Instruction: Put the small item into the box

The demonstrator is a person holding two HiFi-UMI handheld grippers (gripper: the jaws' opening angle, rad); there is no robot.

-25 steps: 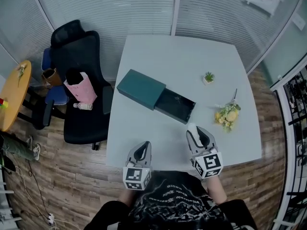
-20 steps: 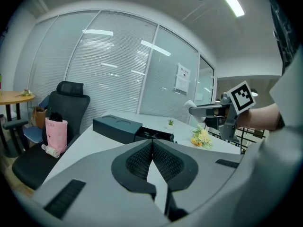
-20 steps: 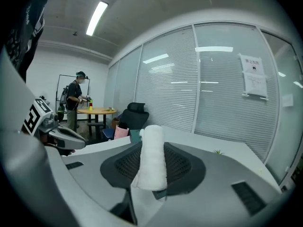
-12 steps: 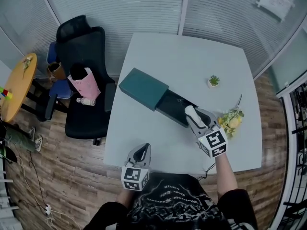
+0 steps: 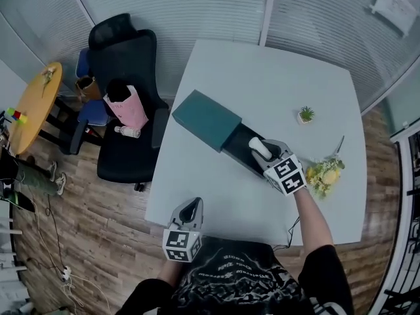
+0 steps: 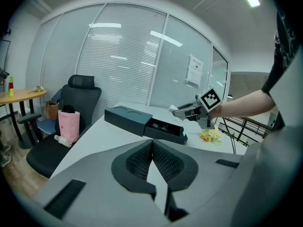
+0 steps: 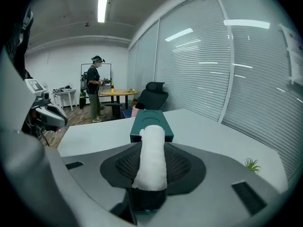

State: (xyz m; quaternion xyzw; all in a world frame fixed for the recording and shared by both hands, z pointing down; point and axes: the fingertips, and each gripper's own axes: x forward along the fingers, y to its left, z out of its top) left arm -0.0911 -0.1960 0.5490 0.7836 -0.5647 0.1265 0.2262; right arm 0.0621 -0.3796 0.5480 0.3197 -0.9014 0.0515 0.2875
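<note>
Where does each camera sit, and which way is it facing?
Head view: on the person's head, steeply down onto the table; left hand-held gripper and right hand-held gripper show.
Left gripper view: faces across the table at the box; its shut jaws show.
Right gripper view: faces over the box toward the chair; its jaws clamp a white roll.
All share the box.

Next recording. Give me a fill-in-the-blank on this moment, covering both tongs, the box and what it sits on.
1. The right tongs are shut on a white rolled cloth-like item, held over the box's open ____.
2. The dark teal rectangular box lies on the white ____.
3. The left tongs are shut and hold ____.
Missing words: drawer; table; nothing.
</note>
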